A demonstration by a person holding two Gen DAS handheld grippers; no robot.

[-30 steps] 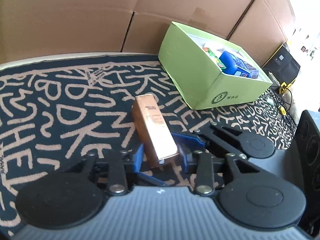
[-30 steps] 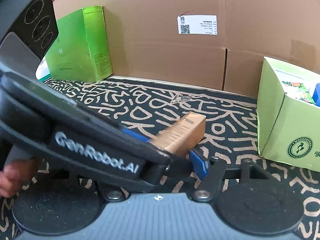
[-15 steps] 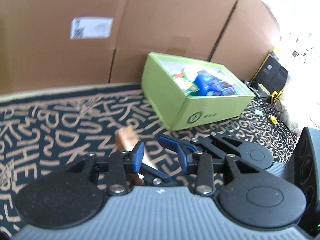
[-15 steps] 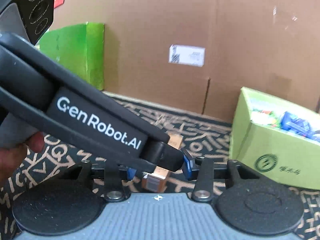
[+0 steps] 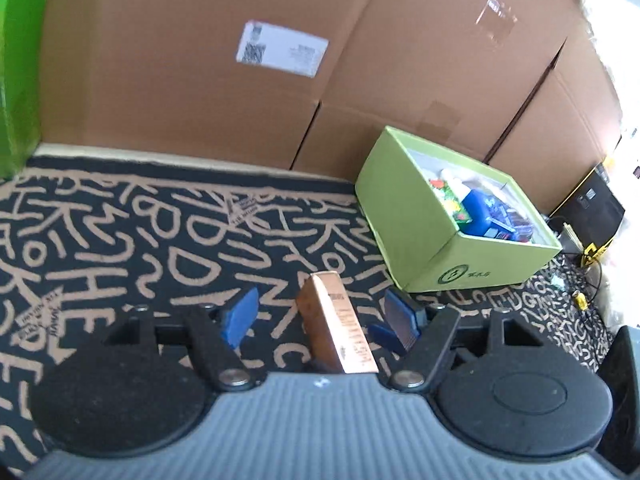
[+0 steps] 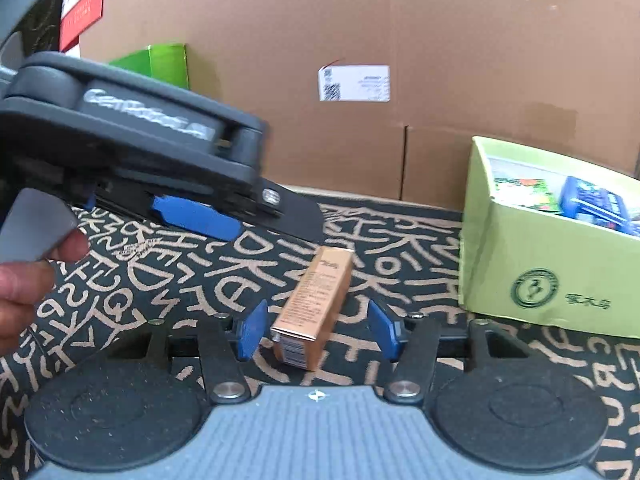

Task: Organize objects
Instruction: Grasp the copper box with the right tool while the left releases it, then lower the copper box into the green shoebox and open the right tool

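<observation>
A small copper-coloured carton [image 6: 314, 308] lies on the patterned mat [image 6: 400, 252], slightly aslant. My right gripper [image 6: 316, 332] straddles its near end; its jaws are opening, with a gap on each side of the carton. My left gripper [image 5: 320, 314] hovers above the carton [image 5: 338, 320], jaws opening wide and the blue pads [image 5: 240, 316] clear of it. In the right wrist view the left gripper [image 6: 240, 220] hangs raised at the upper left, held by a hand [image 6: 24, 288]. The light-green open box [image 6: 520, 264] stands to the right with a blue item [image 5: 480, 212] and other packs inside.
Brown cardboard walls [image 5: 200, 100] with a white label close off the back. A darker green box [image 6: 168, 64] stands at the far left against them. A black device [image 5: 588, 204] and cables lie off the mat to the right.
My left gripper has let go of the copper carton, spread its jaws and risen. The carton now lies flat on the mat between the right gripper's pads.
</observation>
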